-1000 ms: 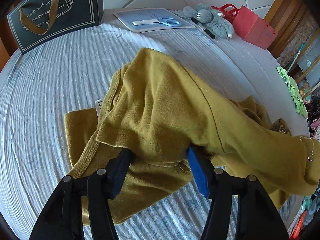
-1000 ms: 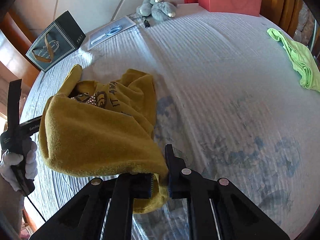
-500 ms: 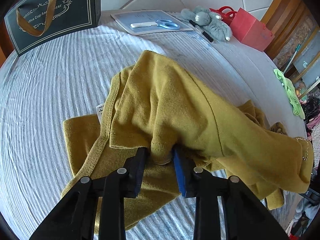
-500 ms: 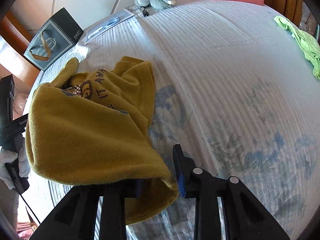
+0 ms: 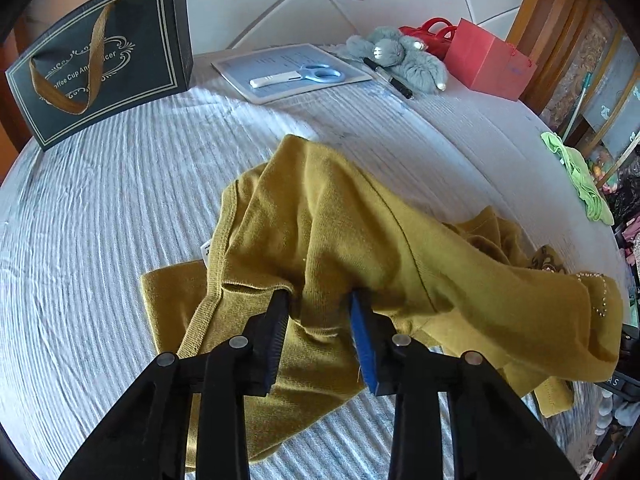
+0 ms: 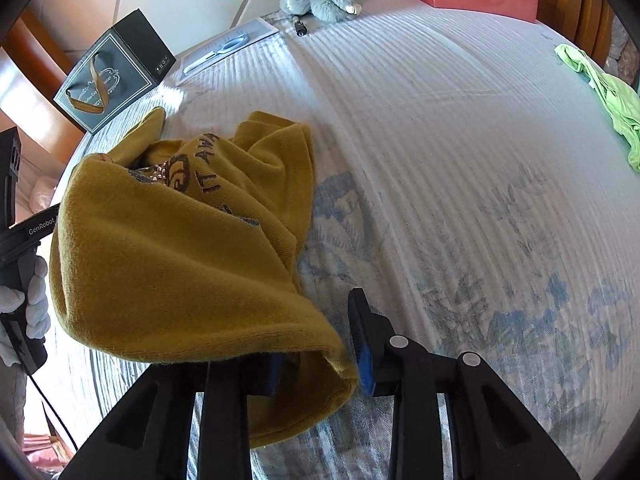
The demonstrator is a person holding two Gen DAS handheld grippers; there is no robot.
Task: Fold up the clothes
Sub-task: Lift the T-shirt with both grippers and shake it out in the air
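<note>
A mustard-yellow sweater [image 5: 340, 240] lies crumpled on the white ribbed bedspread [image 5: 100, 208], partly lifted. My left gripper [image 5: 320, 312] is shut on a bunched fold near the sweater's ribbed edge. In the right wrist view the sweater [image 6: 180, 248] drapes over my right gripper [image 6: 316, 344], hiding its left finger. Its jaws stand apart with a hem corner hanging between them. Dark lettering and sequins show on the sweater's front [image 6: 196, 172].
At the bed's far edge stand a dark gift bag [image 5: 100, 60], a sheet with scissors [image 5: 296, 76], a grey plush toy [image 5: 400, 56], a pen [image 5: 388, 78] and a red bag [image 5: 488, 62]. A green garment [image 6: 604, 96] lies at the right edge.
My left gripper closed on the sweater fold and now holds it. My right gripper opened, letting go of the hem. The sweater has been lifted slightly.
</note>
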